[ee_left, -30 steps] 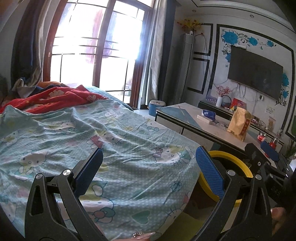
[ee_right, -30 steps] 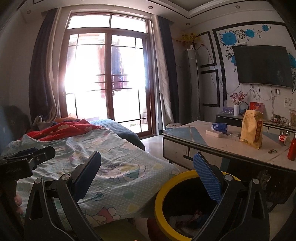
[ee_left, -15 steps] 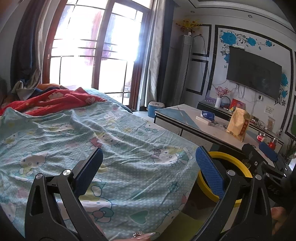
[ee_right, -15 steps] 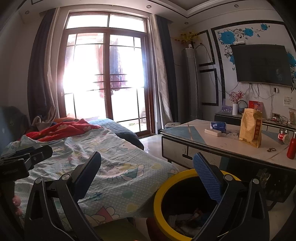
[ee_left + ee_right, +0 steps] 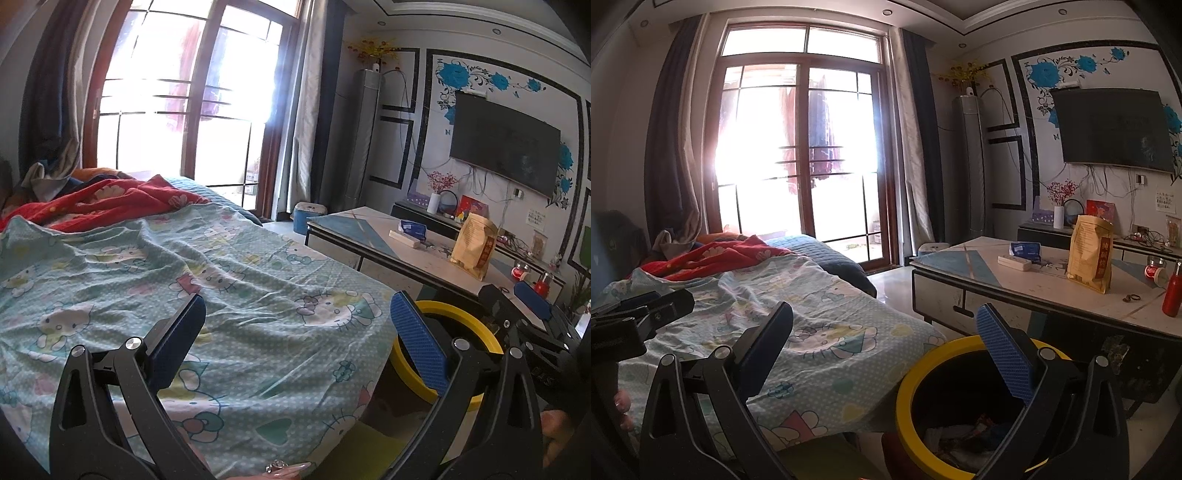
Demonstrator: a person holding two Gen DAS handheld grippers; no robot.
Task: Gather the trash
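Moved: I see my views drift slightly; bin stays below.
Left gripper: wide open, empty, over bedsheet beside bin.
Right gripper: wide open, empty, above bin.
Trash: inside bin.

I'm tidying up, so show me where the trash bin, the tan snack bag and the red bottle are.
trash bin (image 5: 908, 373): right wrist view, on its yellow rim, left side.
tan snack bag (image 5: 1087, 254): right wrist view, on the bag's printed front.
red bottle (image 5: 1171, 299): right wrist view, on the bottle's body.
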